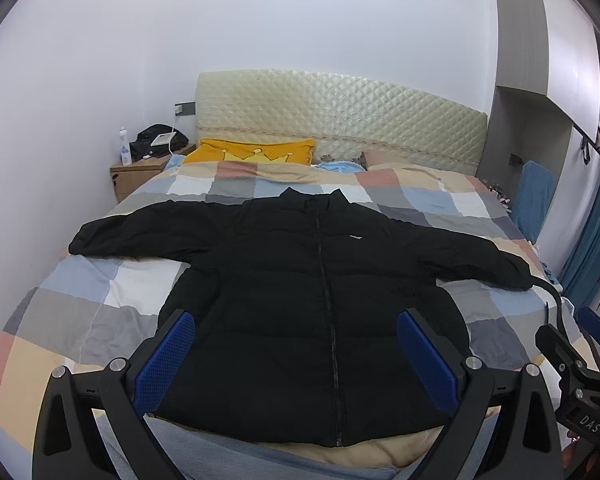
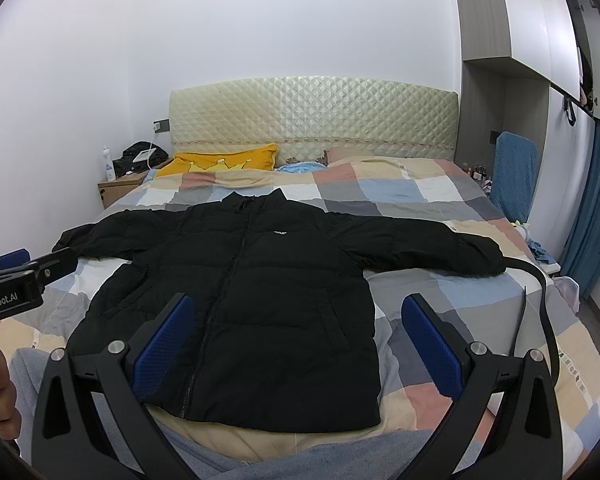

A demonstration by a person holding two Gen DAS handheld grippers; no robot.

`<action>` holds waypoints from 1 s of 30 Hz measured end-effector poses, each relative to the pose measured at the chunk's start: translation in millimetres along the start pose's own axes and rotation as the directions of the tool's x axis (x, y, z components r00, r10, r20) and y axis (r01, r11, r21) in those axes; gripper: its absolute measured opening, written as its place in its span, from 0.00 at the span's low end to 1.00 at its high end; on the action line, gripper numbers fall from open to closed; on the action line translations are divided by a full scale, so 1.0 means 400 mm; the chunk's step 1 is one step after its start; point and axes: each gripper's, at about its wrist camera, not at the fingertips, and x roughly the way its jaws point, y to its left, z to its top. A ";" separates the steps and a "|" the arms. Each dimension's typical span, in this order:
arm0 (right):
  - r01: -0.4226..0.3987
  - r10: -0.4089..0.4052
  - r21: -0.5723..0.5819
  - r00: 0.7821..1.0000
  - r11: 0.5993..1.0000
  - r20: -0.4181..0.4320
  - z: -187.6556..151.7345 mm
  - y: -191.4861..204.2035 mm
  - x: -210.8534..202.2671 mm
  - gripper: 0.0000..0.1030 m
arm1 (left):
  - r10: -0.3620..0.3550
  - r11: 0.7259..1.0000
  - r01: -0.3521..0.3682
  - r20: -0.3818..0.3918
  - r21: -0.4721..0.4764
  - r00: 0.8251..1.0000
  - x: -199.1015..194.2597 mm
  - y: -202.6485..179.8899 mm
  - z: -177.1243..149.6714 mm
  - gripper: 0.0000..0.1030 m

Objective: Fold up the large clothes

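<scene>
Bed (image 1: 80,312) with checked quilt carries a black puffer jacket (image 1: 300,300), laid flat, zipped, collar toward the headboard, both sleeves spread outward. Left claw (image 1: 296,356) hovers above the jacket hem, fingers apart, holding nothing. Right claw (image 2: 300,344) likewise apart and empty, above the hem's right side.

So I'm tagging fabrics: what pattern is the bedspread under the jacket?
Checked blocks of grey, blue, white, beige and pink on the bedspread, clearest in the right wrist view.

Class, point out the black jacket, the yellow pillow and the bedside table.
black jacket (image 1: 284,304): left wrist view, on the chest left of the zip.
yellow pillow (image 2: 224,162): right wrist view, on its front face.
bedside table (image 1: 134,178): left wrist view, on its front panel.
</scene>
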 end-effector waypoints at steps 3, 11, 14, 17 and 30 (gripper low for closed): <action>0.005 -0.005 0.001 1.000 1.000 -0.001 0.000 -0.001 -0.001 1.00 | -0.002 1.000 0.002 -0.003 0.005 1.000 0.003 -0.005 0.000 0.99; 0.010 -0.010 0.001 1.000 1.000 -0.001 0.001 0.001 -0.007 1.00 | -0.015 1.000 0.015 -0.004 0.004 1.000 0.002 -0.003 -0.004 0.99; 0.009 -0.009 -0.001 1.000 1.000 -0.003 0.002 0.000 -0.009 1.00 | -0.014 1.000 0.014 -0.005 -0.001 1.000 0.001 0.002 -0.003 0.99; 0.009 -0.009 -0.002 1.000 1.000 -0.004 0.004 0.000 -0.007 1.00 | -0.017 1.000 0.017 -0.004 -0.009 1.000 0.001 0.005 -0.001 0.99; 0.011 -0.011 0.000 1.000 1.000 -0.010 0.004 0.005 0.000 1.00 | -0.018 1.000 0.018 -0.014 -0.016 1.000 0.010 0.002 0.001 0.99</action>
